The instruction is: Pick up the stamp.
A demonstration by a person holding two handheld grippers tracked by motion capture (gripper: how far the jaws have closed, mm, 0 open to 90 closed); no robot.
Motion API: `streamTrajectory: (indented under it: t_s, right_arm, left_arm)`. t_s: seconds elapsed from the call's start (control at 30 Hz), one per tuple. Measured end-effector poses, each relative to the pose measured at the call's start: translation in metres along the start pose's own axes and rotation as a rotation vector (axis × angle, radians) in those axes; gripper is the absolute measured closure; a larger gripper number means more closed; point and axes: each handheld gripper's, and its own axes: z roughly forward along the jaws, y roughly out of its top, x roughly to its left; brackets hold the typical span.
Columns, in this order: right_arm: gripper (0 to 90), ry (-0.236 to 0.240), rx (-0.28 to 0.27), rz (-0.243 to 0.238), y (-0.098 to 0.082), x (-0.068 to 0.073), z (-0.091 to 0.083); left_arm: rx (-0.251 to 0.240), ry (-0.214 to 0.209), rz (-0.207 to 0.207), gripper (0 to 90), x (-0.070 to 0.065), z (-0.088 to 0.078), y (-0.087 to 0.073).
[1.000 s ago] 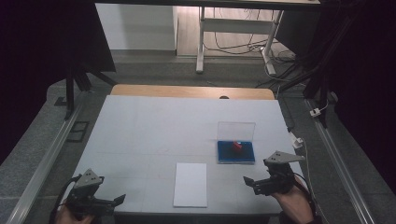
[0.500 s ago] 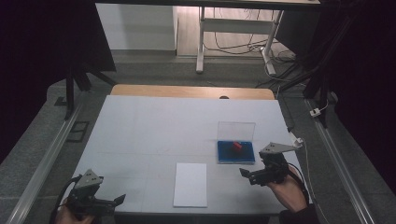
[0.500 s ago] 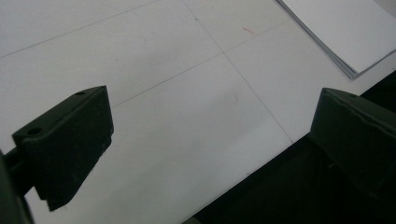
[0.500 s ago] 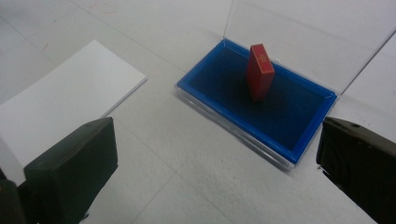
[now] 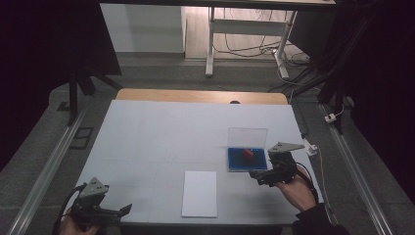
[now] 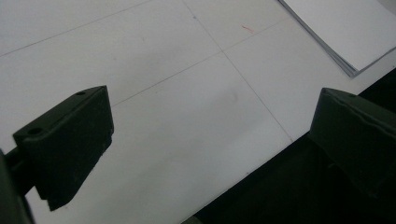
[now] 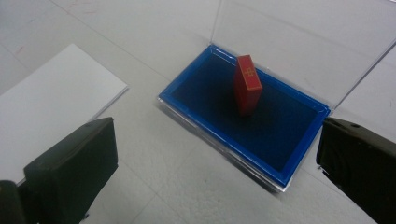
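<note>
High view: a pale table (image 5: pixel 161 132) in a dark room. A blue tray (image 5: pixel 246 159) holding a red block (image 5: pixel 248 153) sits near the right edge, right tongs (image 5: pixel 258 177) beside it; left tongs (image 5: pixel 122 212) at the near-left corner. Left gripper view: spread tongs over the near edge. Right gripper view: spread tongs before the tray; white paper (image 7: pixel 51 102) nearby.

In the high view the left gripper (image 5: pixel 115 211) sat in the lower left corner of the frame, held low in the person's left hand (image 5: pixel 73 226), its jaws spread wide apart. The right gripper (image 5: pixel 257 175) stood at the lower right, gripped by the right hand (image 5: pixel 293 188) with the sleeve below it, jaws likewise parted and pointing toward the frame's left.
</note>
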Motion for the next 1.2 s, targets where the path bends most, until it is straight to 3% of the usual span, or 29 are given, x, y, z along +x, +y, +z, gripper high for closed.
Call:
streamTrajectory:
  t_s: [0.27,0.67,0.87,1.03,1.2]
  right_arm:
    - [0.0,0.001,0.015,0.017,0.008,-0.006,0.011]
    - [0.0,-0.005,0.054,-0.01,0.025,-0.012,0.032]
    - [0.0,-0.03,0.079,-0.052,0.03,-0.014,0.044]
    - [0.0,-0.056,0.096,-0.055,0.029,-0.018,0.053]
    - [12.9,-0.048,0.092,-0.039,0.027,-0.024,0.058]
  left_arm:
    - [-0.001,-0.002,0.001,0.0,0.0,0.0,0.0]
    - [-0.001,-0.003,-0.001,0.0,0.0,0.0,0.0]
    - [-0.003,-0.003,0.001,0.0,0.0,0.0,0.0]
    - [-0.006,-0.005,0.0,0.0,0.0,-0.001,0.0]
    - [-0.006,-0.006,0.006,0.0,0.0,-0.001,0.0]
